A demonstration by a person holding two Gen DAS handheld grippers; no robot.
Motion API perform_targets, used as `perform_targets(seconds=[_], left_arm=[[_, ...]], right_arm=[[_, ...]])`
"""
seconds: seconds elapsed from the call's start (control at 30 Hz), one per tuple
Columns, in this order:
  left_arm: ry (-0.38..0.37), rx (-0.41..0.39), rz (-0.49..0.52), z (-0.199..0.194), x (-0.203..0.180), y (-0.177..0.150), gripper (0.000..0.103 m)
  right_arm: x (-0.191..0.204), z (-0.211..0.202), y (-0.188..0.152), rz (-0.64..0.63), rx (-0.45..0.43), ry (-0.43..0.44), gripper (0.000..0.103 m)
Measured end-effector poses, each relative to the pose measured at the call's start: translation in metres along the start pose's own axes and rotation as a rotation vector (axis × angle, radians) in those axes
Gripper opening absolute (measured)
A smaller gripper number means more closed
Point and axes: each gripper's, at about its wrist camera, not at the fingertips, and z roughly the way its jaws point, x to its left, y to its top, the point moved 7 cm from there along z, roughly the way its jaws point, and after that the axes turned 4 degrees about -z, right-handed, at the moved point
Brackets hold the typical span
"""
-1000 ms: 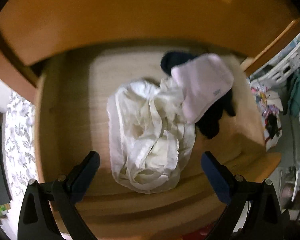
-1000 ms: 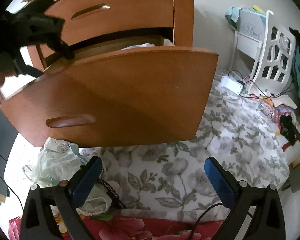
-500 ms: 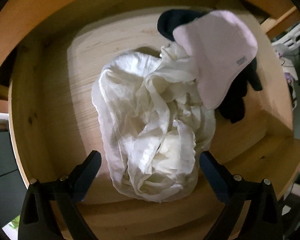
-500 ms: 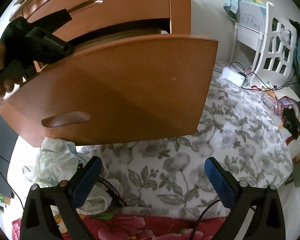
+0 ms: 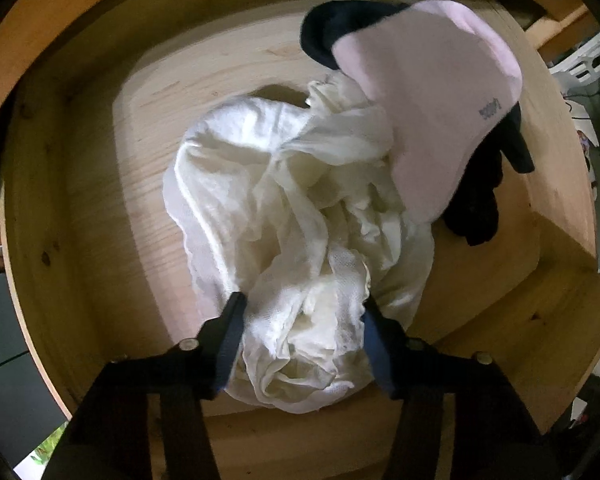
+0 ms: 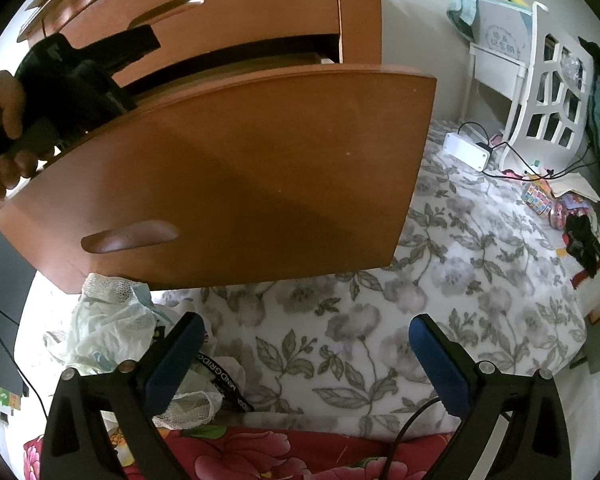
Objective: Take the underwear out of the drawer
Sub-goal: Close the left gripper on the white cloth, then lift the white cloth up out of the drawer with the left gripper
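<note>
White crumpled underwear (image 5: 284, 208) lies in the middle of the open wooden drawer (image 5: 80, 208). My left gripper (image 5: 300, 320) points straight down into it, and its jaws are closing. Both blue pads (image 5: 232, 332) press into the near end of the white fabric, which bunches up between them. A pink garment (image 5: 428, 120) lies over a black one (image 5: 480, 200) at the drawer's far right. In the right wrist view a hand (image 6: 4, 120) holds that gripper's black body behind the drawer front (image 6: 240, 168). My right gripper (image 6: 304, 356) hangs open over the floral bedding (image 6: 420, 280), holding nothing.
Pale lacy underwear (image 6: 108, 332) and a piece with a black lettered waistband (image 6: 220, 380) lie on the bed below the drawer front. A white chair (image 6: 552, 92), a power strip (image 6: 466, 150) with cables and small clutter (image 6: 580, 236) are at the right.
The left gripper has sunk into the drawer onto the white underwear and its jaws have drawn in from wide apart to pinching the fabric. The right gripper has stayed in place.
</note>
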Motion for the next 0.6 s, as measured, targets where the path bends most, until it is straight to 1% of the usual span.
perform_targets(seconds=[0.07, 0.17, 0.23, 0.33, 0.4, 0.47, 0.6], left_arm=[[0.003, -0.015, -0.013, -0.002, 0.002, 0.0, 0.034], [-0.022, -0.037, -0.051, -0.005, 0.01, 0.002, 0.022], [-0.027, -0.057, -0.069, -0.006, 0.013, 0.002, 0.017], [-0.043, -0.083, -0.096, -0.008, 0.021, 0.0, 0.012], [-0.065, -0.116, -0.121, -0.013, 0.025, -0.002, 0.01], [-0.113, -0.174, -0.149, -0.024, 0.028, -0.004, 0.009], [-0.173, -0.305, -0.196, -0.049, 0.034, -0.013, 0.009]], right_arm=[[0.0, 0.0, 0.0, -0.001, 0.0, 0.0, 0.103], [0.0, 0.0, 0.0, -0.001, 0.0, -0.001, 0.103], [0.0, 0.0, 0.0, -0.002, 0.001, -0.001, 0.103], [0.0, 0.0, 0.0, -0.002, 0.001, -0.002, 0.103], [0.0, 0.0, 0.0, -0.002, 0.001, -0.003, 0.103], [0.0, -0.001, 0.0, -0.002, 0.0, -0.004, 0.103], [0.0, -0.001, -0.001, -0.001, 0.001, -0.007, 0.103]])
